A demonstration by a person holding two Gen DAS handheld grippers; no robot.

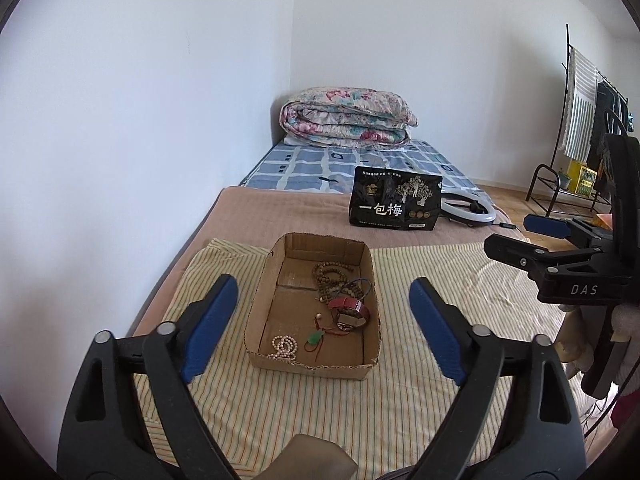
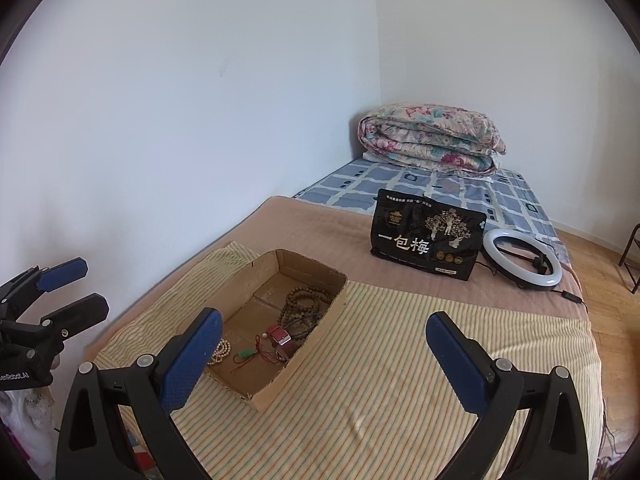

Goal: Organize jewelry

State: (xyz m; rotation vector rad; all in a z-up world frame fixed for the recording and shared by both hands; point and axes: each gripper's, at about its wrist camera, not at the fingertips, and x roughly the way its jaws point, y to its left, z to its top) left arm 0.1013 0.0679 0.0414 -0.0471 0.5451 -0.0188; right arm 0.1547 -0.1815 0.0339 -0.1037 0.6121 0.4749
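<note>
Our left gripper (image 1: 320,328), black with blue-padded fingers, hovers over the near edge of the yellow striped cloth (image 1: 420,280) with its jaws spread wide and nothing between them. Straight ahead of it on that cloth sits the shallow open brown cardboard box (image 1: 312,366), and all the jewelry we can see lies inside it. At the box's near left corner is a small strand of pale pearl-like beads (image 1: 284,347), just right of it a green pendant on a thin red cord (image 1: 316,337), then a red-strapped wristwatch (image 1: 349,311), and behind that a heap of brown wooden bead strands (image 1: 332,276) toward the far right side. Beyond the box a black snack bag with white Chinese lettering (image 1: 394,202) stands on the tan blanket (image 1: 280,212). Further right, our right gripper (image 2: 324,344) hangs above the striped cloth beside the box, its jaws likewise released and empty. A white ring light (image 2: 522,258) lies next to the bag.
</note>
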